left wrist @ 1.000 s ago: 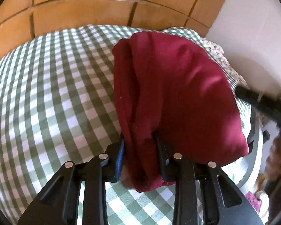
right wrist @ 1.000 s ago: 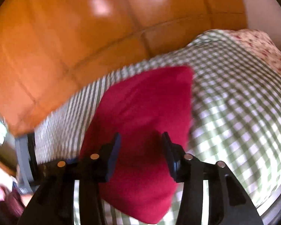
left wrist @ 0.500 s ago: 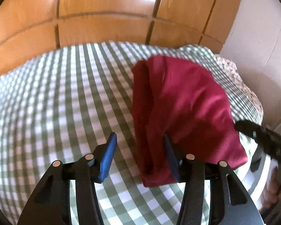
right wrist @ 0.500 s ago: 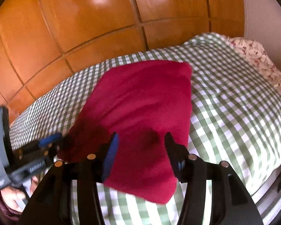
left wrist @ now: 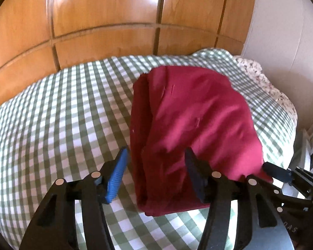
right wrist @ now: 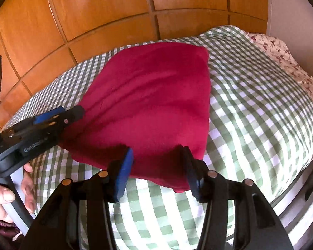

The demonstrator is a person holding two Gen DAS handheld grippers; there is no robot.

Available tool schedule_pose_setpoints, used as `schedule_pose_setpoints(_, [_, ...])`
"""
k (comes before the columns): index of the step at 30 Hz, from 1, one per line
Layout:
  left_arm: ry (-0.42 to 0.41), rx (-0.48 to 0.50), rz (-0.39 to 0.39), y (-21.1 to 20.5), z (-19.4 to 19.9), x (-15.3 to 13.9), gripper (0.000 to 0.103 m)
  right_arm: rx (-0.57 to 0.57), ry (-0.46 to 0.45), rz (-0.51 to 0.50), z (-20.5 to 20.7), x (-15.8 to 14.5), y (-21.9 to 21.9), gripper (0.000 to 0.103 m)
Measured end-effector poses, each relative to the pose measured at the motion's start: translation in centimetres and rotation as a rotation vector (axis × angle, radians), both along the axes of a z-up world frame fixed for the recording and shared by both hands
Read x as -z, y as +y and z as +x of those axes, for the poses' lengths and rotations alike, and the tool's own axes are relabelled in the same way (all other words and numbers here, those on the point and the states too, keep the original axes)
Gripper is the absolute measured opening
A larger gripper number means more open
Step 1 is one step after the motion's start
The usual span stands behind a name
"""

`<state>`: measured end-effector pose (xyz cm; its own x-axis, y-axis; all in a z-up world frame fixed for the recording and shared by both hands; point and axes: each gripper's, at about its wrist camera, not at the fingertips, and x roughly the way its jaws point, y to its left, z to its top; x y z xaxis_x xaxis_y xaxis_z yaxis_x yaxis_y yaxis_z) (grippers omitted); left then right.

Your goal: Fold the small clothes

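Observation:
A dark red garment (left wrist: 189, 129) lies folded into a rectangle on the green-and-white checked cover (left wrist: 52, 129); it also shows in the right wrist view (right wrist: 156, 104). My left gripper (left wrist: 156, 170) is open and empty, pulled back from the garment's near left edge. My right gripper (right wrist: 156, 170) is open and empty, just in front of the garment's near edge. The left gripper also shows in the right wrist view (right wrist: 77, 114), its tip at the garment's left side. The right gripper's tip shows in the left wrist view (left wrist: 277, 173).
Orange wooden panelled doors (left wrist: 114, 25) stand behind the cover. A floral cloth (right wrist: 281, 58) lies under the checked cover (right wrist: 260, 112) at the right. A white wall (left wrist: 285, 31) is at the far right. The surface's edge (right wrist: 302, 189) runs at the lower right.
My left gripper let go of the garment's near edge and opened. Both grippers drew back and up, so the folded garment lies flat and farther off.

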<state>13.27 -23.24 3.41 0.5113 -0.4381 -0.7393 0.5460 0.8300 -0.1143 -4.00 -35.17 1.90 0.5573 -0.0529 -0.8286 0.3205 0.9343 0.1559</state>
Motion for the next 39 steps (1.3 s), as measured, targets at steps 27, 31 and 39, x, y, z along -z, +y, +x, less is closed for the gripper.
schedule_pose_setpoints(27, [-0.005, -0.269, -0.076, 9.1, -2.7, 0.6, 0.094, 0.170, -0.019, -0.202, 0.0, -2.4, 4.8, 0.101])
schedule_pose_setpoints(31, [-0.032, -0.319, -0.048, 10.3, -3.8, 0.6, 0.099, 0.197, -0.031, -0.251, -0.9, -2.9, 6.0, 0.101])
schedule_pose_setpoints(39, [-0.095, -0.343, 0.034, 10.7, -5.6, 0.6, 0.099, 0.202, -0.060, -0.297, -1.8, -3.2, 7.7, 0.101])
